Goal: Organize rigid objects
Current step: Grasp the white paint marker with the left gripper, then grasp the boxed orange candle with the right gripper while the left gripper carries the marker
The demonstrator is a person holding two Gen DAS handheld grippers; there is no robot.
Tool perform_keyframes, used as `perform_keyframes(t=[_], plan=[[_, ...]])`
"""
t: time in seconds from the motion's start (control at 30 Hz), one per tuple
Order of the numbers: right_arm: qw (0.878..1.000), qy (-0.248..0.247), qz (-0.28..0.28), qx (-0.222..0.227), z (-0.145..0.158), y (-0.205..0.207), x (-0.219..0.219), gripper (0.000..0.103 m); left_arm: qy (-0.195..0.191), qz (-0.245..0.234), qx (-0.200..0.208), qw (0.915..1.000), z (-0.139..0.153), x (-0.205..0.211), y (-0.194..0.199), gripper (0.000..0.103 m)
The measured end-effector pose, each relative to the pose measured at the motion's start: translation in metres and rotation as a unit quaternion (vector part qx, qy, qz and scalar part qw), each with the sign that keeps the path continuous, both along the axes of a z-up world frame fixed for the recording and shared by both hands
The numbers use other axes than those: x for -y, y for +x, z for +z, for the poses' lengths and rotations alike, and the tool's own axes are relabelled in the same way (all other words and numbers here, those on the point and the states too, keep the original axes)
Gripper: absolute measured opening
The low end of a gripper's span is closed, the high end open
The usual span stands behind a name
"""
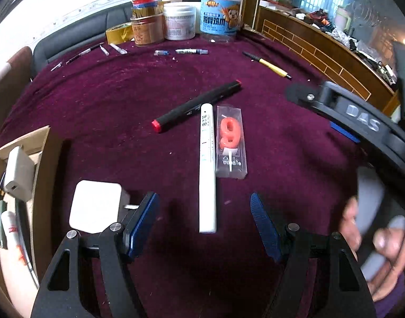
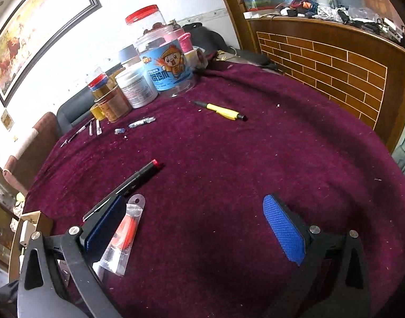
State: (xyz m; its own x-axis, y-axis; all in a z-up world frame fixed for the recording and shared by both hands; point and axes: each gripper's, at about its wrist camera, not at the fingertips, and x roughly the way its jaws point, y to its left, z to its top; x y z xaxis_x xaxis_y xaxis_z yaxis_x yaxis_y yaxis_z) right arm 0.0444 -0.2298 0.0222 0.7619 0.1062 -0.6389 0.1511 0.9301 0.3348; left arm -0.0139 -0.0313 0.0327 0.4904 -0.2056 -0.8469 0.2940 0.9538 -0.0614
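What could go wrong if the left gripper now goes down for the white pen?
1. The white pen lies against the boxed number candle, so a finger may push or catch the candle too.
2. Its far end touches the black marker, which may roll.
3. The right gripper hovers open close by; the two could collide.

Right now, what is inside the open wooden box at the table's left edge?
In the wooden box, the left wrist view shows a white charger block and a white tube with red print. The frame edge cuts off the rest, so other contents cannot be seen.
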Motion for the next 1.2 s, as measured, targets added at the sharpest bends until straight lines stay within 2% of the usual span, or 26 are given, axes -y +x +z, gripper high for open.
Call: perform_keyframes(t=[0.17,0.23,0.3,0.33,0.37,0.5,0.67,0.73,0.8,0.9,0.97,1.03,1.13,1.2], plan=[[1.000,0.006,0.012,0.000,0.000,0.000,-0.004,0.103,0.011,0.007,0.007,0.9999,-0.009,0.004,0.008,0.065],[1.000,0.010,0.015,0.000,0.000,0.000,-0.004,0.103,0.021,0.004,0.015,0.9997,-0.014,0.007,0.008,0.060],[1.000,0.011,0.015,-0.001,0.000,0.000,-0.003,0.103,0.028,-0.002,0.028,0.9992,-0.015,0.010,0.005,0.026],[1.000,0.010,0.013,-0.001,-0.001,0.001,-0.003,0.103,0.026,-0.005,0.031,0.9992,-0.015,0.009,0.005,0.016],[1.000,0.008,0.010,-0.002,-0.001,0.001,-0.003,0.103,0.018,-0.009,0.028,0.9994,-0.014,0.009,0.003,0.011],[1.000,0.001,0.007,-0.010,-0.003,0.003,-0.004,0.103,-0.001,-0.016,0.028,0.9995,-0.007,0.001,-0.012,0.011],[1.000,0.009,0.009,-0.024,-0.008,0.006,-0.002,0.103,-0.029,-0.011,0.002,0.9995,-0.001,-0.021,-0.047,0.012],[0.999,0.013,0.010,-0.027,-0.009,0.007,-0.002,0.103,-0.034,-0.018,-0.006,0.9993,-0.002,-0.021,-0.048,0.018],[0.999,0.014,0.012,-0.028,-0.009,0.007,-0.002,0.103,-0.026,-0.020,-0.006,0.9994,-0.004,-0.015,-0.042,0.035],[0.999,0.008,0.013,-0.029,-0.010,0.008,-0.004,0.103,-0.024,-0.017,-0.001,0.9996,-0.012,-0.004,-0.030,0.039],[0.999,0.005,0.012,-0.029,-0.010,0.007,-0.004,0.103,-0.013,-0.013,0.019,0.9997,-0.015,0.002,-0.029,0.038],[0.999,0.004,0.012,-0.031,-0.012,0.009,-0.004,0.103,-0.010,-0.008,0.024,0.9996,-0.014,0.000,-0.031,0.011],[0.999,0.005,0.012,-0.035,-0.014,0.011,-0.004,0.103,-0.054,0.000,0.002,0.9985,-0.010,-0.019,-0.035,0.011],[0.999,0.005,0.012,-0.037,-0.015,0.011,-0.004,0.103,-0.077,0.009,0.008,0.9969,0.000,-0.035,-0.045,0.011]])
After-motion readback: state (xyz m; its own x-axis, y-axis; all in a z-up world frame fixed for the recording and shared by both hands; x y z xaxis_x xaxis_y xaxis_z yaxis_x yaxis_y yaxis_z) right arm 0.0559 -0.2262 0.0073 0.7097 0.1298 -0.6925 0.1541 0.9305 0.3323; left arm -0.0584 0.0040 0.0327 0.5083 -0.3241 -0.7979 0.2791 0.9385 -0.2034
